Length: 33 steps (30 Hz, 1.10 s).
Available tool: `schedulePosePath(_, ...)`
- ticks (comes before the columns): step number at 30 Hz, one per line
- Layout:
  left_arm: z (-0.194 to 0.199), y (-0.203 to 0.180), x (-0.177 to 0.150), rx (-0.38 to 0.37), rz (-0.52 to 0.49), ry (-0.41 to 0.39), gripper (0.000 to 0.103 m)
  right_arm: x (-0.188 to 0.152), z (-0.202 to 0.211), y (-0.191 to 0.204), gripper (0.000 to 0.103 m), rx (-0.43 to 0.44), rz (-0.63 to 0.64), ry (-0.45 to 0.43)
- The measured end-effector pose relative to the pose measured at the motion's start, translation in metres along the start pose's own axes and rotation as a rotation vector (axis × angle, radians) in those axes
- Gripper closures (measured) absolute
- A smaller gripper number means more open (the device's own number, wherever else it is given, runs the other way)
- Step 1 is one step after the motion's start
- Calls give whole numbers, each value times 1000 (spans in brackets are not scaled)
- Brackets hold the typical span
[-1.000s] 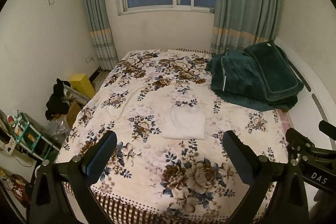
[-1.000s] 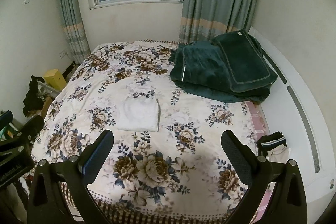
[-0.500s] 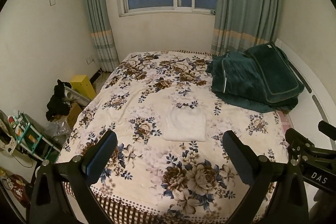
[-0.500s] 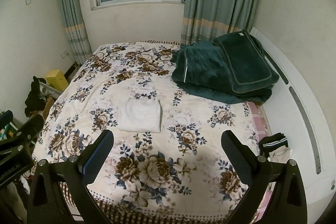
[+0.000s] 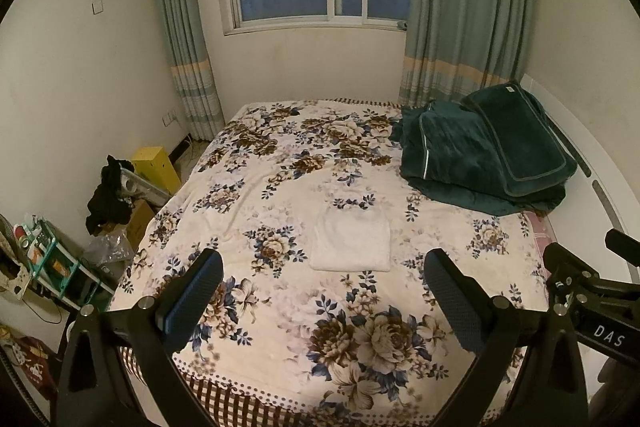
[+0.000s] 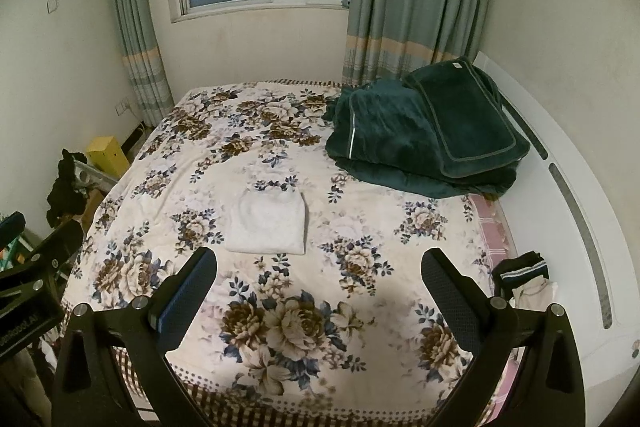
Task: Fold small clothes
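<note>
A small white garment (image 5: pixel 352 241) lies folded into a neat rectangle in the middle of the floral bedspread (image 5: pixel 280 163); the right wrist view shows the same white garment (image 6: pixel 267 222). My left gripper (image 5: pixel 323 269) hangs open above the near edge of the bed, well short of the garment, with nothing between its fingers. My right gripper (image 6: pixel 318 267) is open too, held to the right of the left one and just as far back. Each gripper's body shows at the edge of the other's view.
A folded dark green blanket (image 5: pixel 484 151) fills the bed's far right corner. A white headboard (image 6: pixel 560 163) runs along the right side, with dark and white small clothes (image 6: pixel 524 277) on its ledge. Left of the bed stand a yellow box (image 5: pixel 156 169), black clothing (image 5: pixel 108 199) and a cluttered rack (image 5: pixel 44 259).
Both views have drifted slightly back and upward from the bed. The garment has not moved and both grippers have stayed open.
</note>
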<state>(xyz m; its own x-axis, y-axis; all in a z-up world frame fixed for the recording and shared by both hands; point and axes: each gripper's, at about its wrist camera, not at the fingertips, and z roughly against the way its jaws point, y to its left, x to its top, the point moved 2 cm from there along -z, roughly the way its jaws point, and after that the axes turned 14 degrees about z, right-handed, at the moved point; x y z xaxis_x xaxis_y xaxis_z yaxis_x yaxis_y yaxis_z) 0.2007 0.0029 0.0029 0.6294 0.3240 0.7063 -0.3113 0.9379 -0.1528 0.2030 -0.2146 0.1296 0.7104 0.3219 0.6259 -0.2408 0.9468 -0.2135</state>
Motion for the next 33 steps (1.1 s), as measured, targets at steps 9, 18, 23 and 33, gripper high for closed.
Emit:
schedulePosePath(9, 0, 0, 0, 1, -1, -3, 0, -1, 2, 0, 0, 0, -6, -2)
schedulePosePath(18, 1, -2, 0, 4, 0, -6, 0, -3, 3, 1, 0, -2, -10, -4)
schedulePosePath(23, 2, -1, 2, 4, 0, -11, 0, -2, 3, 2, 0, -4, -12, -5)
schedulePosePath(33, 3, 1, 2, 3, 2, -10, 0, -7, 6, 2, 0, -4, -17, -4)
